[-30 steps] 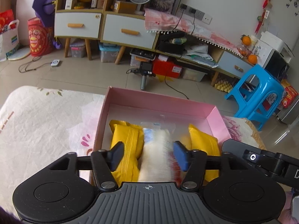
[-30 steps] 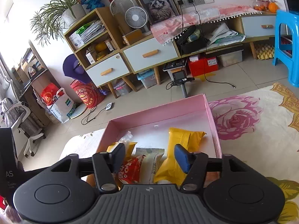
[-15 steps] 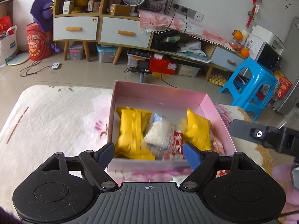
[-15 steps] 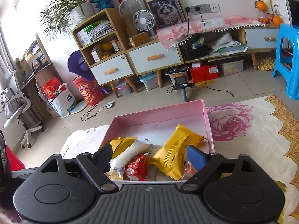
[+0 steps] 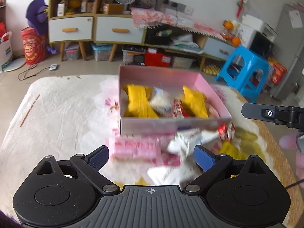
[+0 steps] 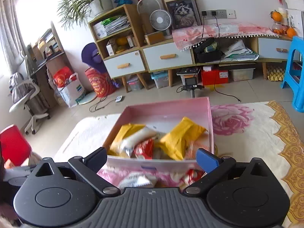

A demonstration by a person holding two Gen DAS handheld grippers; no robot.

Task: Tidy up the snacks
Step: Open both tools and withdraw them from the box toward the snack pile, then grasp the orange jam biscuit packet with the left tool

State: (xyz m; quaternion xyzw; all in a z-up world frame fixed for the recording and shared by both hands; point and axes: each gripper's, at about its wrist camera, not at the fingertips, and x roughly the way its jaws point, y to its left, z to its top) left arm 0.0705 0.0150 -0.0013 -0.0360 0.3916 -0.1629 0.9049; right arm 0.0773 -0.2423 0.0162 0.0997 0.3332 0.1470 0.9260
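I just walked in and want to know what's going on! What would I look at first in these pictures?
Your eye would land first on the shallow pink cardboard box in the middle of the flowery cloth, stuffed with bright yellow snack packets. More loose packets, like a pink wrapped snack, lie just in front of the box. Off to the right on the floor stands a bright blue plastic stool.

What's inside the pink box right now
The pink box holds two yellow packets, a whitish packet and a red wrapper, piled together. Anything beneath them, and behind the near wall, is covered.
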